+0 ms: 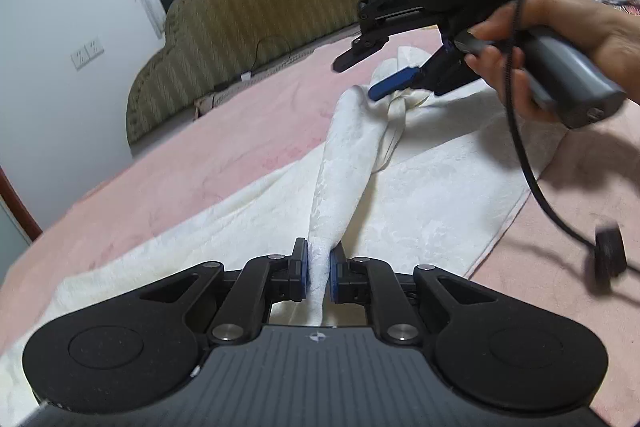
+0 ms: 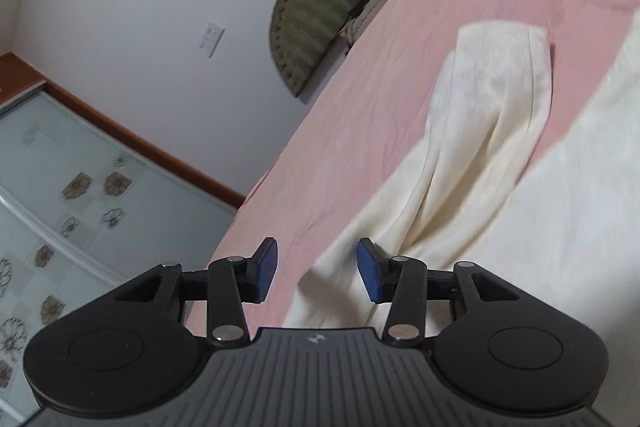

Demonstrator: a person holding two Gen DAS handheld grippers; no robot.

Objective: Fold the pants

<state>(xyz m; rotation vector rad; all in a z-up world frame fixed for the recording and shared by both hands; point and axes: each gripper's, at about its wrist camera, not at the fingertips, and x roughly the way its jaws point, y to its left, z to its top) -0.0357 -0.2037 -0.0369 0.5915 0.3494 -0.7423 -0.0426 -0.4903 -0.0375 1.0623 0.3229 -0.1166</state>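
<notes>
Two grippers: our left gripper (image 1: 319,269) pinches a raised fold of the white pants (image 1: 420,195) on the pink bed (image 1: 200,147); our right gripper (image 2: 317,271) spread, empty, pants just ahead and below.

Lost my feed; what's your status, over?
Left gripper shut on pants. Right gripper open above them. Pants partly lifted off pink bed. Nothing blocking.
</notes>
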